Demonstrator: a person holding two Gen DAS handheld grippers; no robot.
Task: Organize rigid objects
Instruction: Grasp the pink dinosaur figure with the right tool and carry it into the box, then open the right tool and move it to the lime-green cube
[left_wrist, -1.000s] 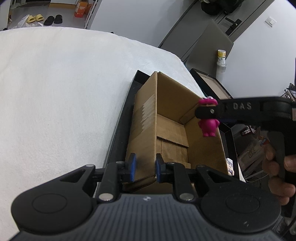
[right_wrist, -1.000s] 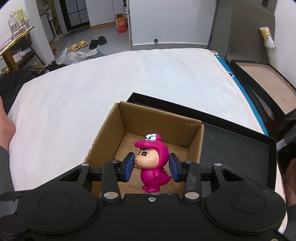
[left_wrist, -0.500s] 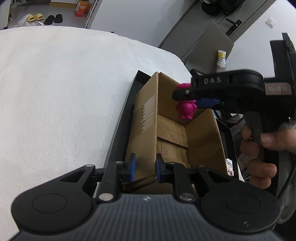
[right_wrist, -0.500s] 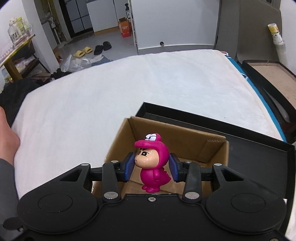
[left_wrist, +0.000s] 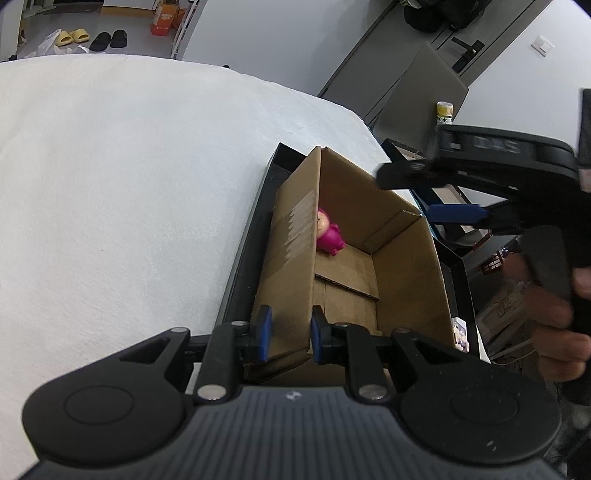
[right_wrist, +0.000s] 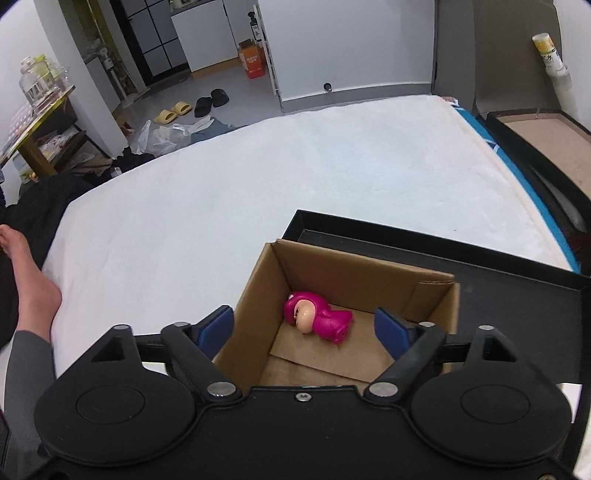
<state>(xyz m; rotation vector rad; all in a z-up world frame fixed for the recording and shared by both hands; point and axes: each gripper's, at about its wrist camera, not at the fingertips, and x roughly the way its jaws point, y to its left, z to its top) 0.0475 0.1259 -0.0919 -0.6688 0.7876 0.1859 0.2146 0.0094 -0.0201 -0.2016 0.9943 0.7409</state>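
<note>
A pink hooded toy figure lies on its side on the floor of the open cardboard box, close to the far left corner. My right gripper hovers over the box with its jaws opening wide and nothing between the pads. From the left wrist view the figure rests against the box's left wall, and the right gripper hangs above the right rim. My left gripper is shut on the box's near left wall.
The box stands in a shallow black tray on a white bed. A second black tray with a brown floor lies beyond the bed's right edge. A person's bare foot rests on the bed at left.
The right gripper opened and let go of the pink figure, which dropped into the box and now lies on its side. The left gripper kept its hold on the box wall.
</note>
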